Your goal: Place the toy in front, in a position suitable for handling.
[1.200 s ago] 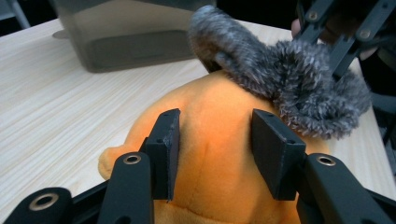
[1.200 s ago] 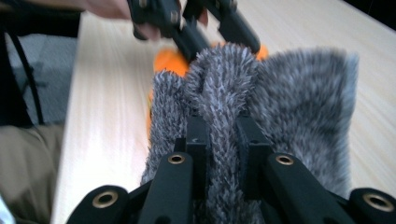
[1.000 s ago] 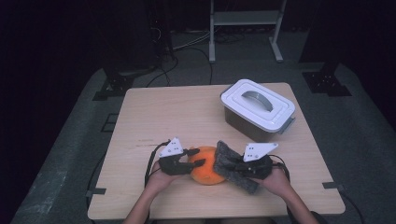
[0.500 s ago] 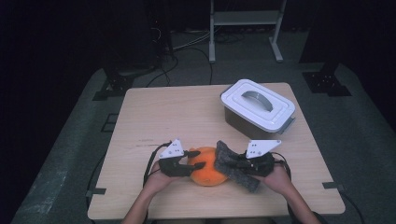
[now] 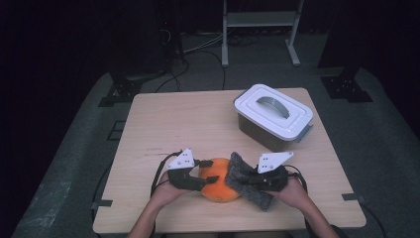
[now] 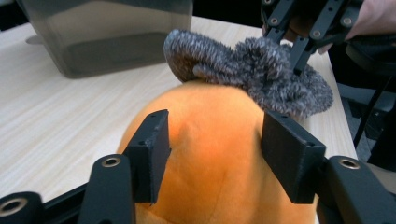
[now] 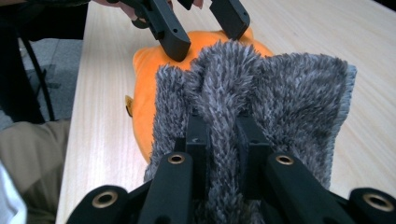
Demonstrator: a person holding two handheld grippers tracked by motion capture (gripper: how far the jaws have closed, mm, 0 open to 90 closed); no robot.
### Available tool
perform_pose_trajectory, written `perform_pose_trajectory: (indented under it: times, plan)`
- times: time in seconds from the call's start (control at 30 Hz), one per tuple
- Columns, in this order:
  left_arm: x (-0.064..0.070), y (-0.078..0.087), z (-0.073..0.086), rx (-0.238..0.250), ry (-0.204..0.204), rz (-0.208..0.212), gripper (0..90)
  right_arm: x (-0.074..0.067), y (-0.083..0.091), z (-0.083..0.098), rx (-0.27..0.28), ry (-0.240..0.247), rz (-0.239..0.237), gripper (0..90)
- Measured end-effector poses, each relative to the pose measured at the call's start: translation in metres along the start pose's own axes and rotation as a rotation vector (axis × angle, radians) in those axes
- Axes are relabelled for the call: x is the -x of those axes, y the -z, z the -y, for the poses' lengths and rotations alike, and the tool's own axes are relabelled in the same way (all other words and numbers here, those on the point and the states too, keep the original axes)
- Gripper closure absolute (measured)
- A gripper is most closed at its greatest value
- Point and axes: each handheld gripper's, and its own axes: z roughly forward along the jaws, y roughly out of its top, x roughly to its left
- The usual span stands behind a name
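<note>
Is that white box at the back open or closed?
Closed. The white lid sits flat on the box, its grey handle lying on top.

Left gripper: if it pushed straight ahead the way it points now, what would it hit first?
The orange plush toy, already between the left gripper's just-opening jaws; behind it, the grey fuzzy cloth.

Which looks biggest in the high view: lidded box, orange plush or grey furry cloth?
1. Lidded box, clearly largest.
2. Orange plush and grey furry cloth look alike; they overlap, so unranked.
</note>
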Motion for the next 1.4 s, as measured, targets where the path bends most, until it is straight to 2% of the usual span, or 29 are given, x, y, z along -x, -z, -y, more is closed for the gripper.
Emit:
perform_pose_trajectory:
  times: [0.07,0.17,0.27,0.37,0.5,0.73,0.83,0.93,1.03,1.13,1.2,1.23,1.27,1.3,1.37,1.4]
  plan:
    - [0.004,-0.002,0.001,-0.020,-0.023,0.007,43.3,0.002,0.004,0.005,-0.020,-0.010,-0.017,77.2]
    - [0.006,-0.002,0.002,-0.031,-0.032,0.018,44.4,0.007,0.011,0.009,-0.034,-0.025,-0.007,77.2]
    - [0.007,-0.003,0.003,-0.033,-0.046,0.047,45.8,0.012,0.015,0.006,0.015,-0.052,0.000,77.3]
    - [0.010,-0.003,0.002,-0.045,-0.069,0.057,46.3,0.014,0.008,-0.002,0.053,-0.063,-0.008,77.2]
    - [0.007,0.000,0.005,-0.051,-0.065,0.068,46.8,0.014,0.001,-0.002,0.045,-0.070,-0.034,77.2]
    - [0.008,0.001,0.005,-0.051,-0.070,0.073,46.8,0.020,0.012,0.015,-0.020,-0.091,-0.019,77.2]
    - [0.008,0.001,0.004,-0.051,-0.077,0.080,46.7,0.021,0.016,0.011,0.022,-0.101,-0.011,77.2]
    - [0.008,0.001,0.004,-0.052,-0.076,0.085,46.3,0.023,0.010,0.000,0.076,-0.106,-0.022,77.2]
    - [0.007,0.005,-0.001,-0.053,-0.074,0.096,42.3,0.018,-0.002,-0.002,0.040,-0.086,-0.038,77.2]
    - [0.005,0.011,-0.006,-0.006,-0.045,0.096,38.3,0.012,-0.002,-0.003,0.031,-0.063,-0.046,77.2]
    - [0.005,0.012,-0.008,-0.005,-0.038,0.087,33.7,0.009,-0.002,-0.003,0.028,-0.059,-0.050,77.2]
    - [0.005,0.012,-0.009,-0.010,-0.041,0.062,31.8,0.004,-0.002,-0.002,0.026,-0.045,-0.067,77.2]
    - [0.004,0.011,-0.008,-0.016,-0.035,0.058,29.6,0.002,-0.002,-0.002,0.021,-0.035,-0.072,77.2]
    - [0.004,0.011,-0.008,-0.016,-0.035,0.058,27.3,0.002,-0.002,-0.002,0.021,-0.035,-0.072,77.2]
    - [0.004,0.008,-0.003,-0.019,-0.016,0.069,27.5,-0.003,0.000,0.000,0.013,-0.022,-0.079,77.2]
    - [0.005,0.007,-0.003,-0.023,-0.021,0.073,28.6,-0.004,0.000,0.001,0.012,-0.023,-0.081,77.1]
